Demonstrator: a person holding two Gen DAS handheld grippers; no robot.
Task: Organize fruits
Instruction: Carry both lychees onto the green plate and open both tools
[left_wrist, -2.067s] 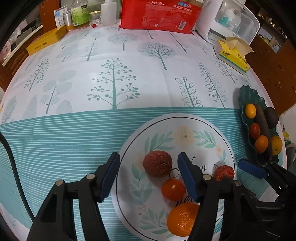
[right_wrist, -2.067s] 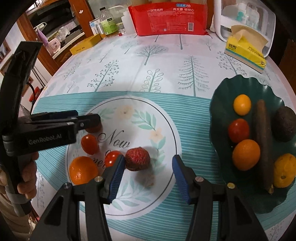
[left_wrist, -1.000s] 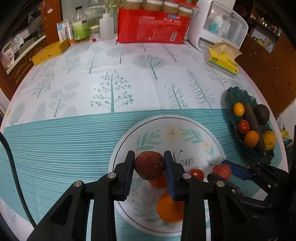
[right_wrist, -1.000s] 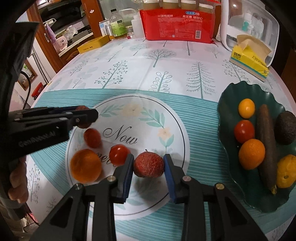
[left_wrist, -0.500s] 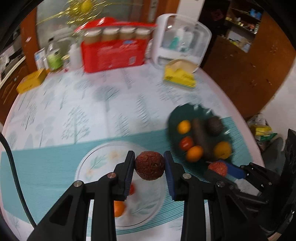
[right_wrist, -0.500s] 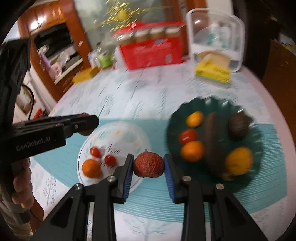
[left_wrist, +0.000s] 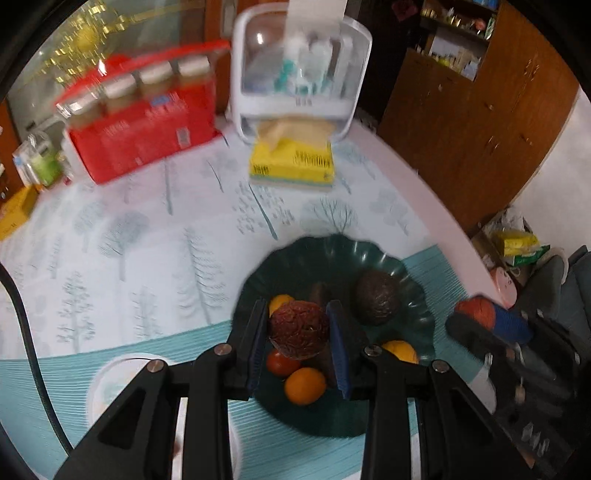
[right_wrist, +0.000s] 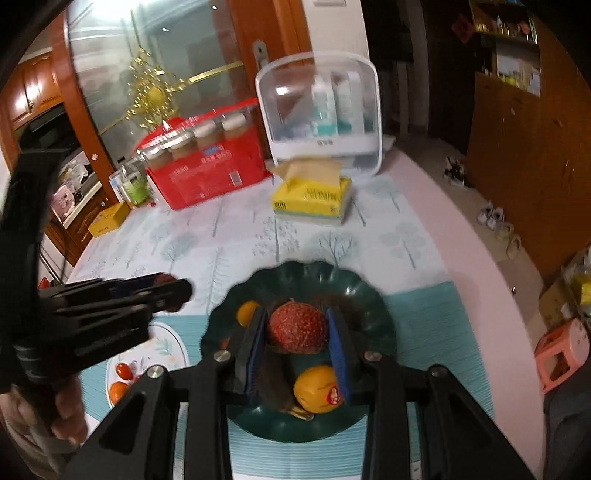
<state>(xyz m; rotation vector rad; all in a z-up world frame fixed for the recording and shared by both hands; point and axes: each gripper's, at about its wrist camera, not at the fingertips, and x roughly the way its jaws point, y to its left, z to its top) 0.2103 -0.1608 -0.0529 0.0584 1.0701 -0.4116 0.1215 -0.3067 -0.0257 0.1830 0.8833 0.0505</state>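
Observation:
My left gripper (left_wrist: 298, 334) is shut on a dark red, wrinkled lychee (left_wrist: 299, 328), held in the air over the dark green scalloped plate (left_wrist: 317, 254). That plate carries an avocado (left_wrist: 377, 301), a tomato (left_wrist: 281, 362), oranges (left_wrist: 304, 386) and a yellow fruit (left_wrist: 400, 350). My right gripper (right_wrist: 297, 334) is shut on a brighter red lychee (right_wrist: 297, 326), also above the green plate (right_wrist: 362, 291), and shows at the right in the left wrist view (left_wrist: 491, 325). The white floral plate (right_wrist: 166, 347) at lower left holds a tomato (right_wrist: 123, 370) and an orange (right_wrist: 118, 392).
At the back of the tree-print tablecloth stand a yellow tissue box (left_wrist: 291, 162), a red package with jars (left_wrist: 144, 136) and a white clear-lidded container (left_wrist: 299, 66). The table edge curves down the right side, with a wooden cabinet (left_wrist: 480, 122) beyond it. A hand (right_wrist: 68, 413) grips the left tool.
Both grippers have lifted their lychees off the white plate and carried them to the right, so they now hang over the green plate. The white plate has slid to the lower left of both views.

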